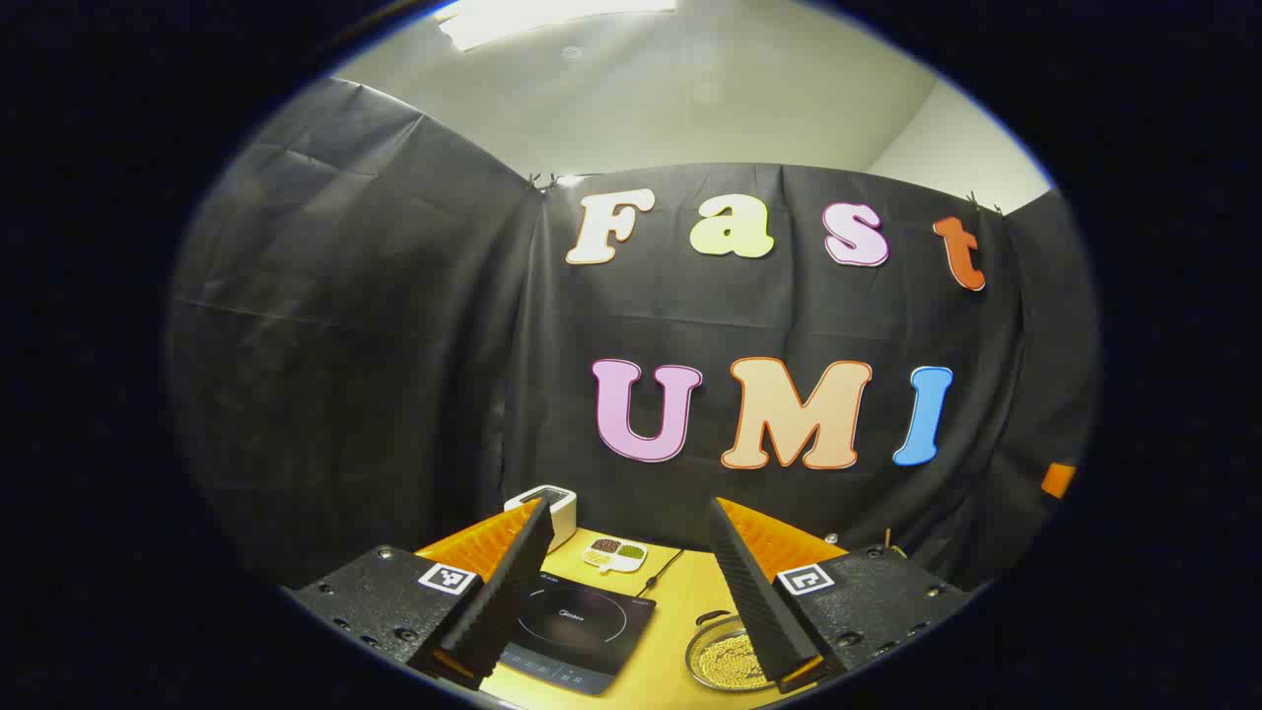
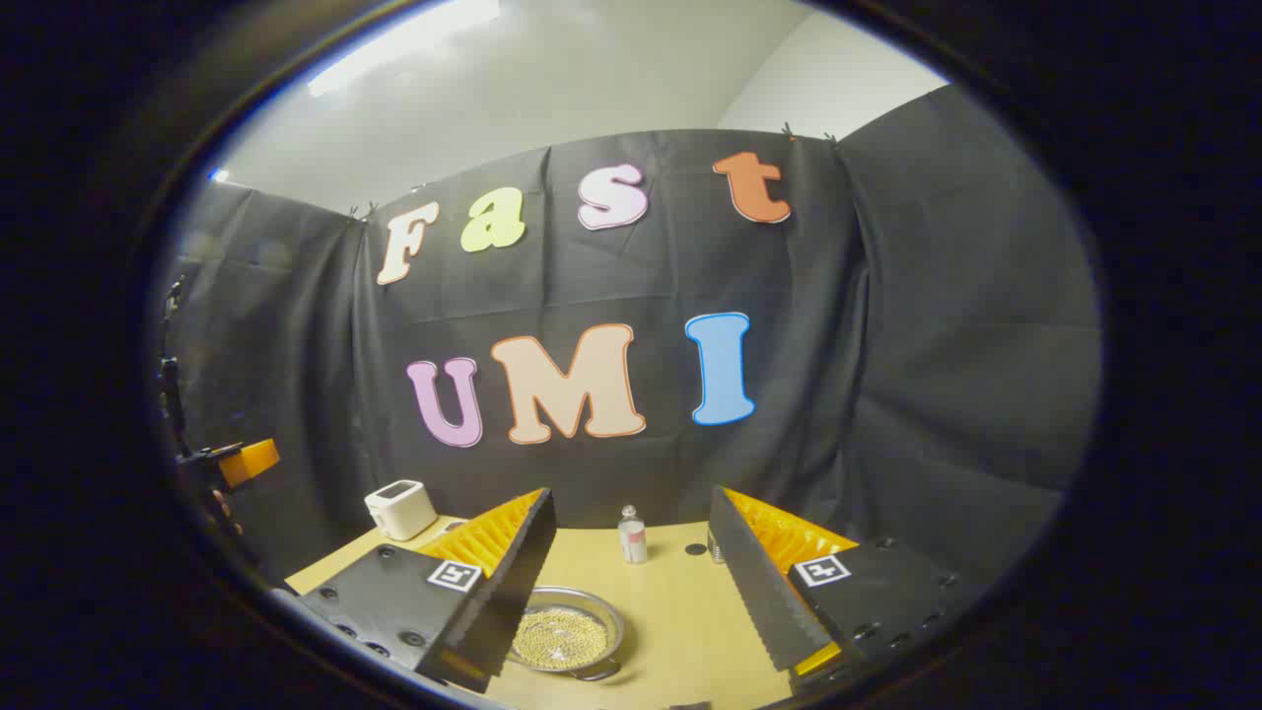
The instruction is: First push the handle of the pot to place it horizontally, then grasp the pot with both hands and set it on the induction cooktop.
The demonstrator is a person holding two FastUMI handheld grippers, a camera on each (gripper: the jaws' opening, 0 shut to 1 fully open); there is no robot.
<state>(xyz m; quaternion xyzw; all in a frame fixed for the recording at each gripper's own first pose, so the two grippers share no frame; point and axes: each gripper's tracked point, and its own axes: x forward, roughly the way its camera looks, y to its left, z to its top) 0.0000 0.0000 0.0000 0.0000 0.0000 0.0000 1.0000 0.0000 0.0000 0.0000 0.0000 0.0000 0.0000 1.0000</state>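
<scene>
Hovering high above the tabletop (image 1: 680, 602), both grippers are held with jaws spread wide and nothing between them: the left gripper (image 1: 631, 602) is aimed over the induction cooktop (image 1: 577, 631), the right gripper (image 2: 631, 592) over the pot (image 2: 564, 636). The pot is seen as a shallow, round metal vessel with a shiny rim, loaded with small pale grains, sitting toward the near edge of the tabletop; in the left gripper view it lies just beside the cooktop, apart from it. A small dark loop handle (image 2: 592, 673) is glimpsed at its near rim, and its exact lie cannot be told. The cooktop is a flat, glossy black slab, its cord trailing toward the far edge. Trouble is judged likely at the push: smooth metal on smooth wood may slide instead of turning, and a hard nudge could scatter the grains. During the two-handed lift, an uneven grip on the thin rim could tip the load. Toward the far edge a white boxy appliance (image 2: 401, 509), a divided dish of beans (image 1: 613, 554) and a small bottle (image 2: 632, 535) are noted, well apart from the pot.
</scene>
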